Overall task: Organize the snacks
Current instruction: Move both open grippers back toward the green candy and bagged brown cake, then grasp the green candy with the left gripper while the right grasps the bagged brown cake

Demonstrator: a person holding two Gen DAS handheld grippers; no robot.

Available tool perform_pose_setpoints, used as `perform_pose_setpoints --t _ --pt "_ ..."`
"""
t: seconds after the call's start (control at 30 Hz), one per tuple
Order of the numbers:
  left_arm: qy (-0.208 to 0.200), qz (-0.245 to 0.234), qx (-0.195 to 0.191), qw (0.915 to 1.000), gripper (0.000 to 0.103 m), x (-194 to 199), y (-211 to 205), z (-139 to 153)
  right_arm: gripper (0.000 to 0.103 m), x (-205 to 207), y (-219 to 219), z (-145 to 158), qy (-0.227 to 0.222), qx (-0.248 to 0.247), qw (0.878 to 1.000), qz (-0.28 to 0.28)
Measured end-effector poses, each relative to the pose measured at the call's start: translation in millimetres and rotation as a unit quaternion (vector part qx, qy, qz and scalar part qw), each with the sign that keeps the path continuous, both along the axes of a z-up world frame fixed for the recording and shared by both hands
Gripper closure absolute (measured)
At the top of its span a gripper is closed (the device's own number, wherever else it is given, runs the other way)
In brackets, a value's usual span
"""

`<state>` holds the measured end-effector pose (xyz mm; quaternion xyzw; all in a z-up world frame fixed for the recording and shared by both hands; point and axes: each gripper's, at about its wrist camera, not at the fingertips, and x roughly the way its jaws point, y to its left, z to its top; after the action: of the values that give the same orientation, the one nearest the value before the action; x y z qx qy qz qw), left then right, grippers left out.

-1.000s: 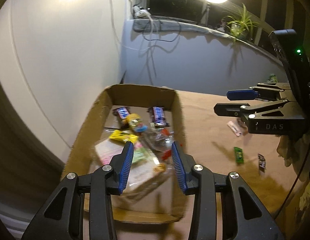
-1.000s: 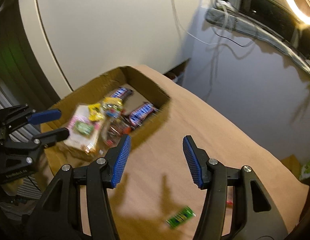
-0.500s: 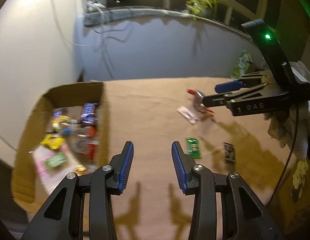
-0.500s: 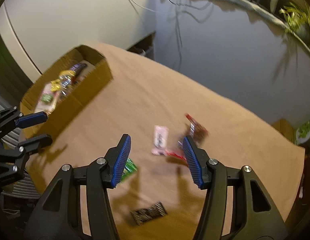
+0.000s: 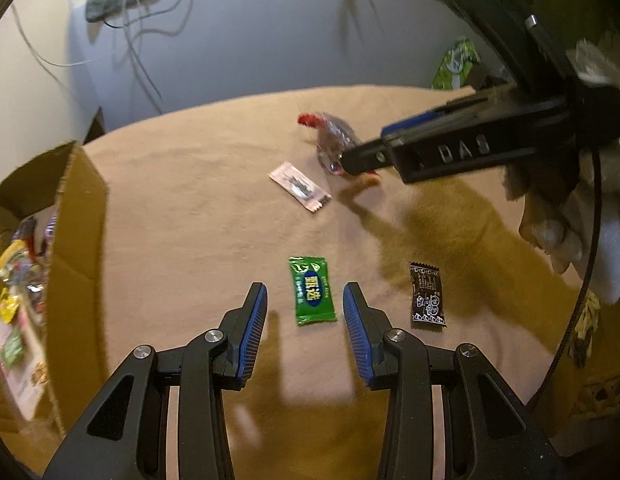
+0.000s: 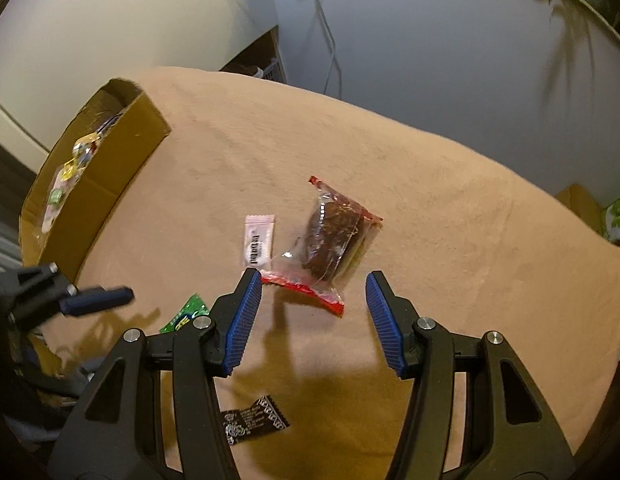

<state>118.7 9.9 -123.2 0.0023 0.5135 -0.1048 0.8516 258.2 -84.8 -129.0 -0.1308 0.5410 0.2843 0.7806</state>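
A green candy packet lies on the tan cloth between the tips of my open, empty left gripper. A black packet lies to its right. A pink sachet and a clear red-edged bag with a dark cake lie farther off. In the right wrist view my right gripper is open and empty just short of the cake bag, with the pink sachet at its left, the green packet and the black packet nearer. The cardboard box holds several snacks.
The box stands at the table's left edge. My right gripper reaches in from the right in the left wrist view. A grey wall with hanging cables is behind the table. A green bag sits at the far right.
Both grippers have swung away from the box toward the loose snacks. The left has come down over the green packet; the right has closed in on the cake bag.
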Motion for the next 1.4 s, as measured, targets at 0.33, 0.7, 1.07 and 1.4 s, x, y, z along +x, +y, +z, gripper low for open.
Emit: perform_pose_setpoints --t 0.33,0.7,1.07,1.4 --pt "0.020 -0.008 0.014 0.9997 0.065 10.0 -11.0 -15.9 0.046 27.5 4.3 -14.8 0.028 0.017 0.999 -0.023" --pt "0.027 -0.008 0.015 0.9995 0.065 14.9 -8.1 -22.6 0.032 37.0 11.1 -15.8 0.024 0.001 0.999 -0.041" --pt "0.026 -0.019 0.019 0.9993 0.065 20.6 -2.4 -26.4 0.041 44.2 26.0 -29.7 0.035 -0.010 0.999 -0.033" --pt "0.014 -0.023 0.030 0.9992 0.083 19.0 -5.0 -27.5 0.060 41.6 19.8 -31.5 0.031 0.000 0.999 -0.029"
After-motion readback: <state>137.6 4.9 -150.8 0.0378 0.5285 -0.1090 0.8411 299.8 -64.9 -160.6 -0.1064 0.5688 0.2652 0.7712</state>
